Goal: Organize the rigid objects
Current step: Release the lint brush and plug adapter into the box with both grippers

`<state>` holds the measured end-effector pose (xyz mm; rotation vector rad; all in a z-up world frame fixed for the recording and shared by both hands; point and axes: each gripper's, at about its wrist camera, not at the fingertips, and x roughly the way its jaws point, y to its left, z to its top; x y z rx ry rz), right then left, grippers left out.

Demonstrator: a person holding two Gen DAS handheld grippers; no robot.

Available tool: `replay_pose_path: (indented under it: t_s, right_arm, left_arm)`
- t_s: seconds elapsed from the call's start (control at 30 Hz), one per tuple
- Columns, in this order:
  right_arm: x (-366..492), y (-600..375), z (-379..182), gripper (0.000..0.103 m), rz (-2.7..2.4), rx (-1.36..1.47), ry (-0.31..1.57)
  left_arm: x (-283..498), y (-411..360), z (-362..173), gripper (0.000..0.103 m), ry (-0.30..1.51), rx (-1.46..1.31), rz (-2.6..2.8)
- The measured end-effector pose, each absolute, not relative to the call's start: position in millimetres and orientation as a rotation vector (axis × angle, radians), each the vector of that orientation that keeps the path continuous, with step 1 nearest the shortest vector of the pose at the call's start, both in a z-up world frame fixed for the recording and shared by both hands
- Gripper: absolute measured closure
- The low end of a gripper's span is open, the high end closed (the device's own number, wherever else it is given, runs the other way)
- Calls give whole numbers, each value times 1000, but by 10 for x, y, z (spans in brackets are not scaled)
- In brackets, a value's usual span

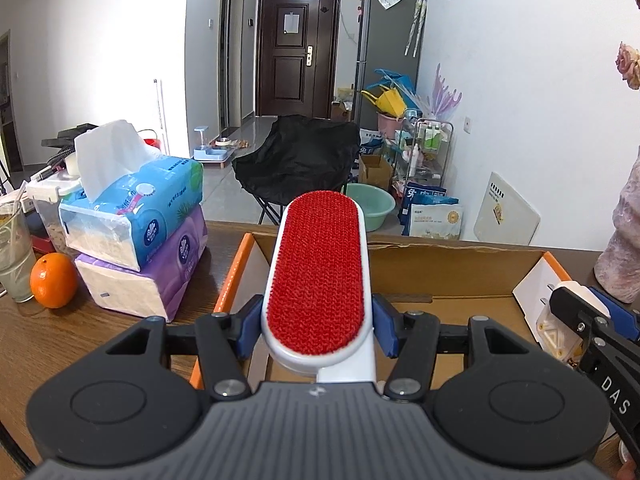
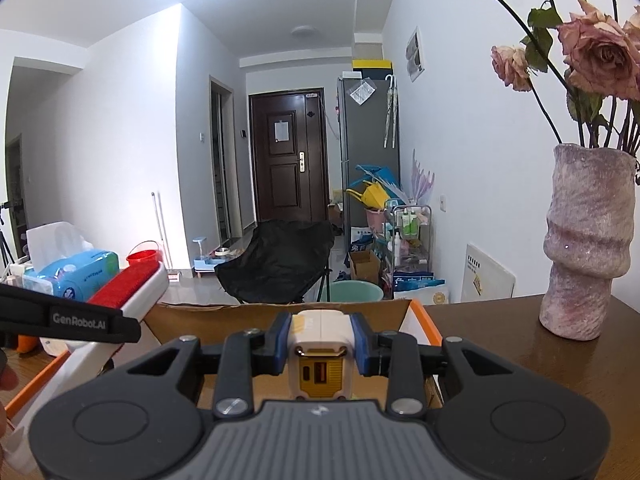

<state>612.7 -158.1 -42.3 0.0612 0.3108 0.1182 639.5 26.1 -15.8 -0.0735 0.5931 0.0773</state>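
Wooden table [image 1: 80, 340], cardboard box [image 1: 460, 272]: left fingers [image 1: 250, 326] clamp lint brush [image 1: 320, 272]; right fingers [image 2: 362, 346] clamp charger [image 2: 320, 344].

Home, lived-in — entrance door [image 1: 297, 46], fridge [image 1: 386, 52], tissue packs [image 1: 136, 204], vase of roses [image 2: 586, 240].

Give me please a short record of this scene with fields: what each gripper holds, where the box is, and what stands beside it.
left gripper: shut on lint brush, red face up
right gripper: shut on charger, ports toward camera
cardboard box: open, on wooden table, under both grippers
left of box: tissue packs, orange
right of box: vase with roses
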Motion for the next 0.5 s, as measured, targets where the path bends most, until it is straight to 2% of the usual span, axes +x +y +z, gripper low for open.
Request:
replay_pose_path:
  t_s: [0.17, 0.2, 0.23, 0.27, 0.3, 0.33, 0.37, 0.4, 0.5]
  right_arm:
    - [6155, -1594, -418, 72, 123, 69, 339]
    - [6168, -1597, -420, 72, 126, 68, 354]
    - [6183, -1599, -424, 72, 122, 68, 375]
    - [6190, -1597, -423, 71, 109, 64, 387]
    - [6187, -1592, -417, 61, 95, 57, 392]
    - [6190, -1591, -407, 49, 79, 50, 398]
    - [6192, -1594, -400, 23, 66, 46, 403]
    - [6185, -1594, -393, 5, 55, 44, 401]
    - [6160, -1589, -368, 2, 49, 45, 405]
  left_arm:
    - [6403, 256, -156, 45, 607, -74, 52]
    - [6407, 260, -156, 42, 615, -77, 48]
    - [6407, 271, -148, 24, 617, -76, 53]
    - [6390, 273, -128, 13, 615, -74, 63]
    - [6361, 275, -97, 0, 603, -69, 75]
    - [6321, 274, -54, 0, 583, -63, 86]
    - [6295, 277, -20, 0, 578, -58, 86]
    - [6274, 284, 5, 0, 576, -59, 82]
    - [6236, 315, 46, 0, 573, -69, 88]
